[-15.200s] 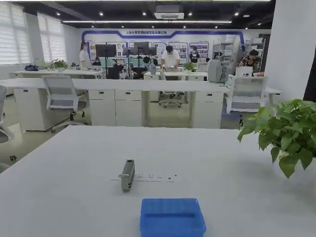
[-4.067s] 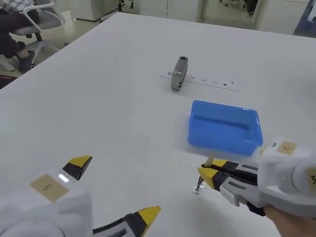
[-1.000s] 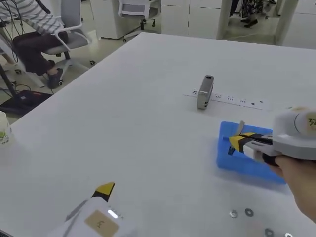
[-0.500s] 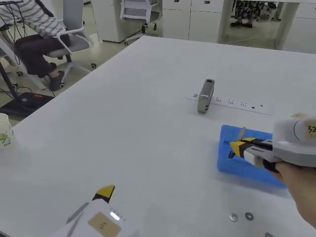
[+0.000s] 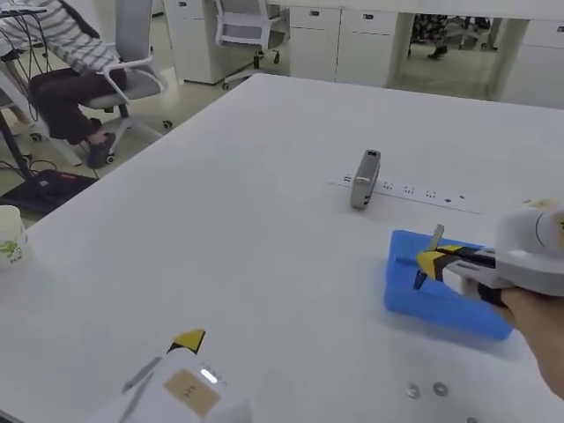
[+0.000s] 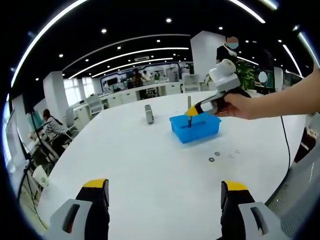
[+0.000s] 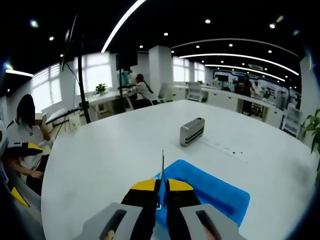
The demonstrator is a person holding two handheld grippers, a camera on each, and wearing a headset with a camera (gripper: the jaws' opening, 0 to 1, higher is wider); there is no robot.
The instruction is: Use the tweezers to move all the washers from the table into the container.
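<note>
A blue container [image 5: 445,300] stands on the white table [image 5: 247,220]. My right gripper [image 5: 429,262] hovers over its left part, shut on metal tweezers [image 5: 436,236] that point down into it. From the right gripper view, the tweezers [image 7: 162,170] stick out between the closed jaws above the container [image 7: 215,192]. I cannot tell whether the tips hold a washer. Several washers [image 5: 426,389] lie on the table in front of the container, also seen as washers [image 6: 223,154]. My left gripper [image 6: 164,200] is open and holds nothing, low at the near left [image 5: 189,341].
A grey block [image 5: 365,178] stands on a flat power strip [image 5: 414,191] behind the container. A paper cup [image 5: 9,233] sits at the table's left edge. A person sits on a chair [image 5: 123,79] beyond that edge.
Four seconds ago my right gripper was down by the washers in front of the container. It has since risen over the container. In the last second it has barely moved.
</note>
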